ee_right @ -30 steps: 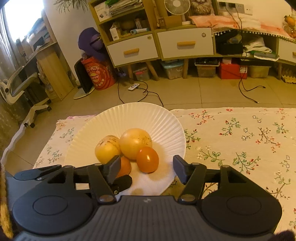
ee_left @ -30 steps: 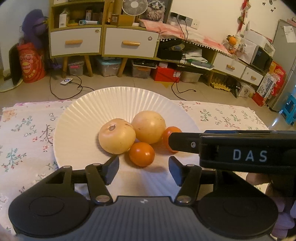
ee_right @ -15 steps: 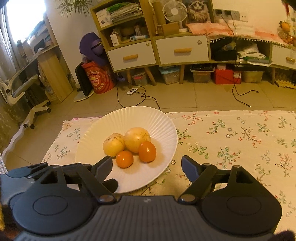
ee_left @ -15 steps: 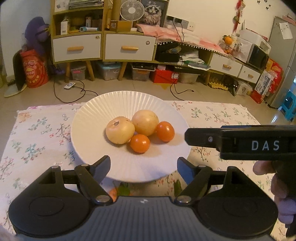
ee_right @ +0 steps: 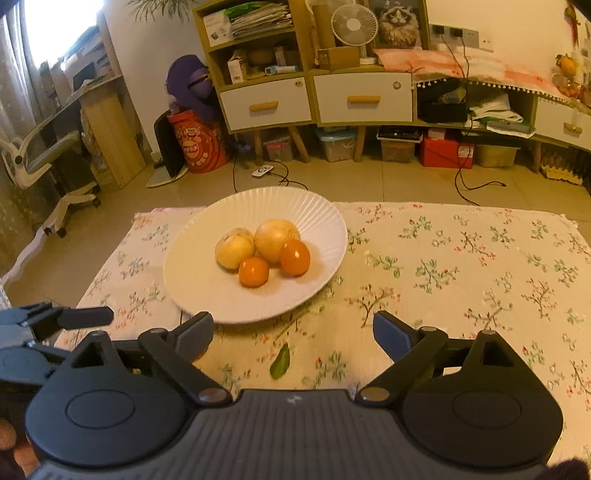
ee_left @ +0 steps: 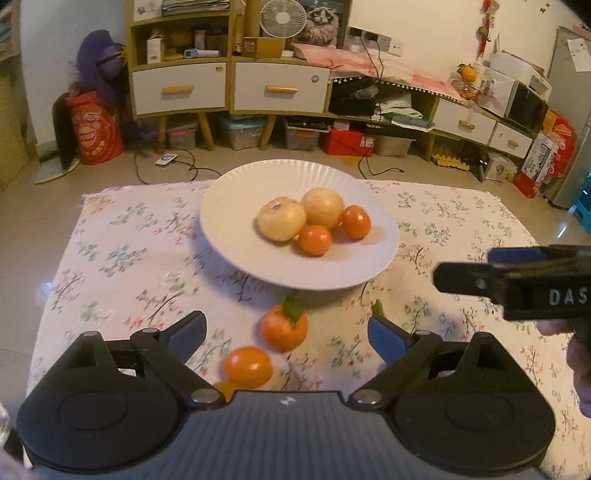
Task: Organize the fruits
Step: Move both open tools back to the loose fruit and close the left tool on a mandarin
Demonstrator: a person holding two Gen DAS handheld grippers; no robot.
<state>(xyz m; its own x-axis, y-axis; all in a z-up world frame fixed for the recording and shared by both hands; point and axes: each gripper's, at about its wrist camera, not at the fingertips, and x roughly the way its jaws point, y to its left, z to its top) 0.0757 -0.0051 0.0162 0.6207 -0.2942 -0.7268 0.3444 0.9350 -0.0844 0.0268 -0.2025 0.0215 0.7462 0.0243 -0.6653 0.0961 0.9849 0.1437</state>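
Both tools, left (ee_left: 286, 334) and right (ee_right: 293, 332), hang spread wide and empty above the floral-cloth surface (ee_right: 461, 266). Ahead sits a ribbed white plate (ee_right: 207, 295) holding four fruits; two loose orange fruits (ee_left: 284, 328) lie between the left tool's fingers. Beyond stand yellow-framed drawer cabinets (ee_right: 314, 96).

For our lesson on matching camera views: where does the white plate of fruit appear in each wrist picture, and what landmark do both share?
Left wrist view: the white plate lies centre, slightly above the middle, beyond two loose oranges.
Right wrist view: the plate sits left of centre, mid-height.
Shared landmark: the white desk fan on the cabinet.
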